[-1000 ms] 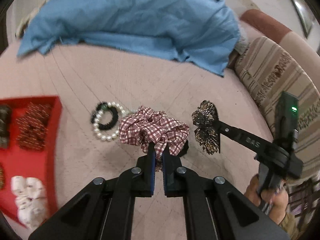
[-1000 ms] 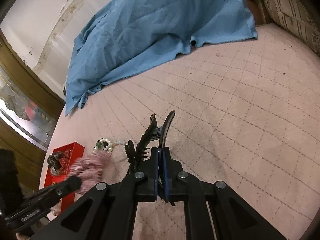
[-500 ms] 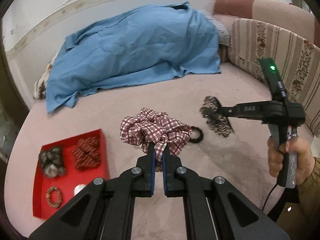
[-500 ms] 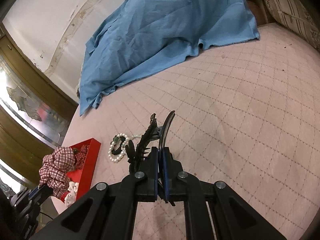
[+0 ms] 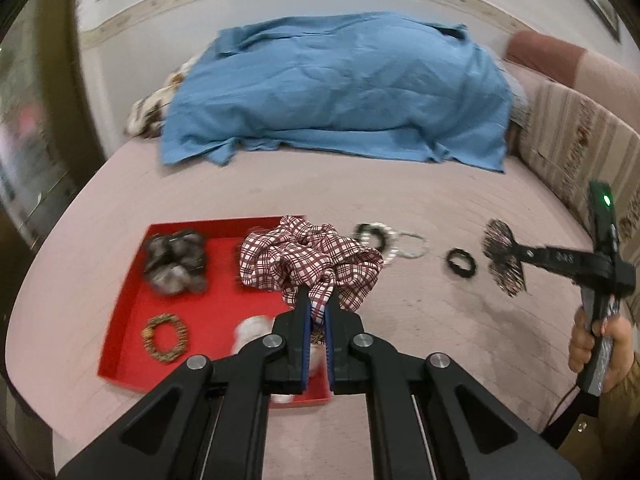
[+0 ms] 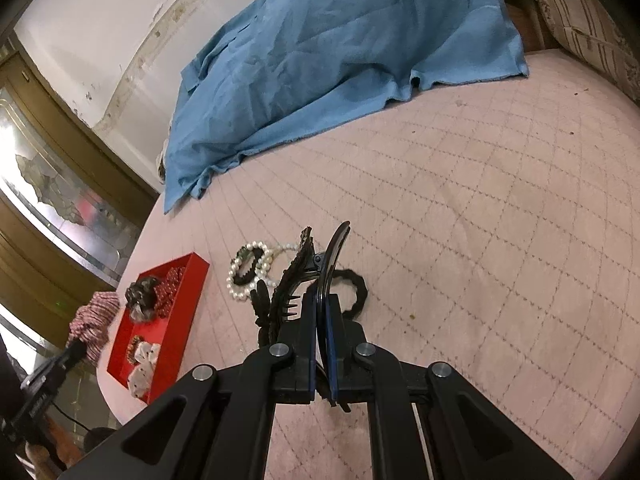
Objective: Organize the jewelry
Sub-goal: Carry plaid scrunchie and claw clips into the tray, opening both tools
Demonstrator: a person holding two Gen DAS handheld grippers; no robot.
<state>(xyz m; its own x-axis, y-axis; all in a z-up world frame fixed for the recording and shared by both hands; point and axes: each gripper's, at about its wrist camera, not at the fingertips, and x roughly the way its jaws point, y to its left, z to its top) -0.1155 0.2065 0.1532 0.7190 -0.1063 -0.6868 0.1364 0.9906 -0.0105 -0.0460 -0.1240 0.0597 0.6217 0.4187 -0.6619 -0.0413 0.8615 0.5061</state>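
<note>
Left gripper (image 5: 316, 300) clamping tight on a red-and-white plaid fabric scrunchie (image 5: 308, 260), holding it lifted above the right-hand part of a shallow red rectangular tray (image 5: 128, 312) sitting on a pink quilted bedspread (image 5: 420, 320). Lying inside the tray: a grey-brown furry scrunchie (image 5: 176, 260), a small beaded brown-gold bracelet ring (image 5: 165, 338) and a blurred white fabric piece (image 5: 252, 330) partly hidden behind the fingers. Right gripper (image 6: 320, 316) pinching shut on a black claw hair clip with a speckled decorative top (image 6: 296, 280), carrying it clear of the bedspread. Resting on the bedspread just right of the tray: a tangle of white pearl bracelets with a dark one (image 5: 386, 238), and beside them a black elastic hair tie (image 5: 461, 263). Spreading across the far side of the bed: a rumpled blue cloth (image 5: 340, 88). Showing at the right edge: a hand (image 5: 600, 344) gripping the right tool's handle.
</note>
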